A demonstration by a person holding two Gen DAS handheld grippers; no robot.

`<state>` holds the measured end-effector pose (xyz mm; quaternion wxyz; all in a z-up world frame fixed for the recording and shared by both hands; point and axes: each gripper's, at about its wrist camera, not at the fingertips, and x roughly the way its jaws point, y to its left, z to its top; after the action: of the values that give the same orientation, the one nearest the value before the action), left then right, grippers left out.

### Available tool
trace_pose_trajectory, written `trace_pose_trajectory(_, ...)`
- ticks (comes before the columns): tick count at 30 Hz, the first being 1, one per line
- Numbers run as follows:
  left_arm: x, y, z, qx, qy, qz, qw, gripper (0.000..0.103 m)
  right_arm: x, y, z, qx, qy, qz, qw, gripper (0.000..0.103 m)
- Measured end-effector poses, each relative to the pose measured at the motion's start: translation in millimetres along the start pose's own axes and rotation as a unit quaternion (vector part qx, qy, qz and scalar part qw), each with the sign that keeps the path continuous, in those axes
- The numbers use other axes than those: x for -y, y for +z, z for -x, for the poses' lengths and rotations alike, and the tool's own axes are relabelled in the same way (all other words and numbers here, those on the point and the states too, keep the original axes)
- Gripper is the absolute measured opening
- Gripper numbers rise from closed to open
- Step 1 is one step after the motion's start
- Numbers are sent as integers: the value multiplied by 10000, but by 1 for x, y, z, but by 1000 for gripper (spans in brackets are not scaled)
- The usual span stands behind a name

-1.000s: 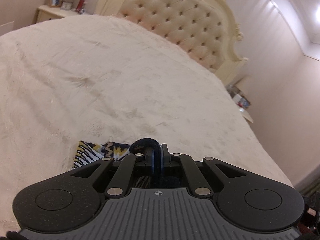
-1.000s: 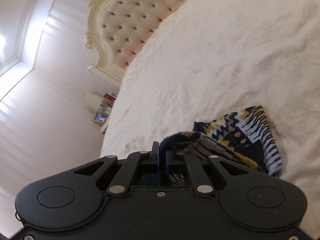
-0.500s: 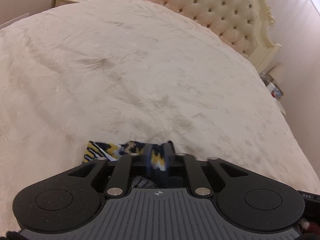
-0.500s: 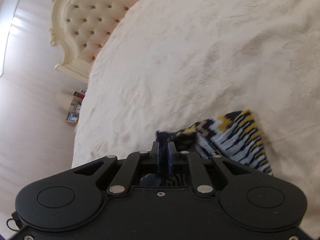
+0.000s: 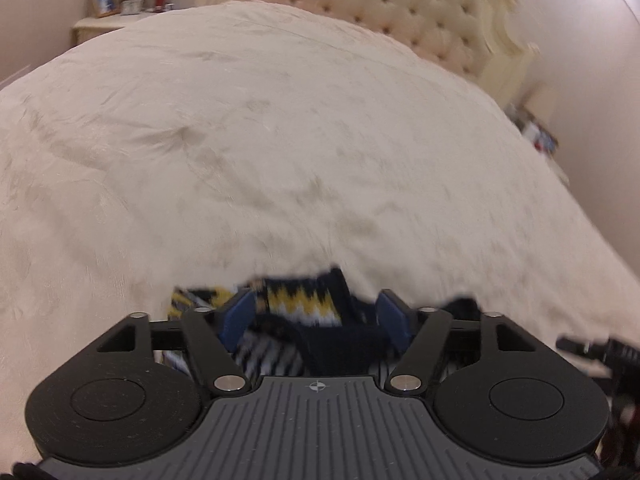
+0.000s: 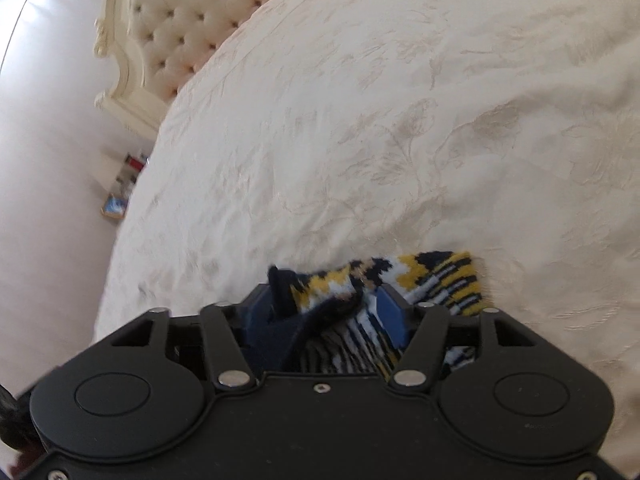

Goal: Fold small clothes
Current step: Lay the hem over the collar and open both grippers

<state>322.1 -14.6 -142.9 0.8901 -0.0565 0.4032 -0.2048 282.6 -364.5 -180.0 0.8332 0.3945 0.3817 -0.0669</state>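
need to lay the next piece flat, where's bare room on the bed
The bedspread is bare from the patterned sock all the way up to the tufted headboard, and out to both side edges. The only crowded spot is the near edge, where the left tool and right tool, both open, sit around the sock.

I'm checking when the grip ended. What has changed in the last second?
Both claws, left and right, were shut on the patterned sock and have opened, letting it go; it now lies loose between their fingers. The sock remains on the bed.
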Motion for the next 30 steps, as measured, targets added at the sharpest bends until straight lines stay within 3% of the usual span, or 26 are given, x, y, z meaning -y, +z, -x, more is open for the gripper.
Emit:
trace_pose_trajectory(2,9,-14,-1,-210,56,-304,9993,80,-8,-9,3,-75,-87,351,9993,84)
trace_pose_trajectory(3,13,-20,-2,-359,103,-449,9983,91,-13,-14,4,-134,-121,560,9983,89)
trace_pose_trajectory(4,16,-27,-5,-516,181,-588,9968,98,-18,-19,4,-205,-159,749,9969,99)
trace_pose_trajectory(5,19,-34,-8,-644,274,-719,9949,99,-23,-25,5,-276,-211,954,9948,103)
trace_pose_trajectory(9,24,-54,-14,-866,314,-943,9913,99,-43,-51,1,-623,-326,1751,9820,103)
trace_pose_trajectory(16,19,-49,-38,-1075,246,-1032,9885,99,-68,-71,-27,-1327,46,2446,9605,103)
trace_pose_trajectory(24,5,-17,-82,-1032,539,-1150,9865,99,-78,-40,-69,-1464,-15,2844,9475,103)
trace_pose_trajectory(30,-8,8,-104,-961,799,-980,9873,99,-75,-10,-97,-1546,-89,2758,9487,103)
